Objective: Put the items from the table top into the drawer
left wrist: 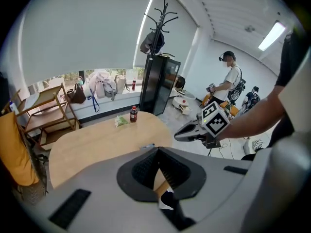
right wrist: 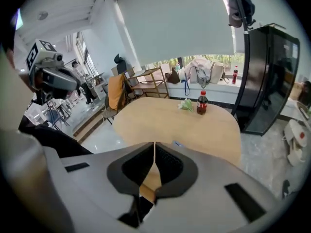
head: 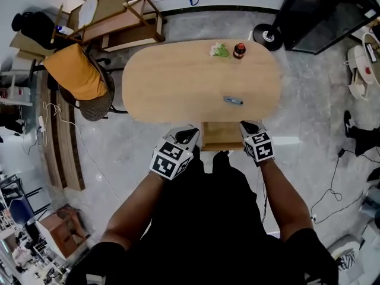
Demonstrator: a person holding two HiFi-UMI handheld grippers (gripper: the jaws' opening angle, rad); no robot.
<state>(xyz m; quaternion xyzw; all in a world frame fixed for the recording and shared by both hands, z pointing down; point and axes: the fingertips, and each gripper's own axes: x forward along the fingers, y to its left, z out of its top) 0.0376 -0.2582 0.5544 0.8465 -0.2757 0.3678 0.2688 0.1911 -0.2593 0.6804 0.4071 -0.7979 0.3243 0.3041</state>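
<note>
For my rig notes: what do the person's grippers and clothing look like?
Both the left gripper and right gripper have grey moulded bodies, dark ribbed jaws and a white cube printed with black square markers. The person wears a black short-sleeved top.

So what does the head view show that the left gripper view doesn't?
Head view only: the marker cube on the left claw, and the left forearm. Left gripper view only: a coat rack and a person standing in the background. Both: the table, bottle, pen and right claw.
</note>
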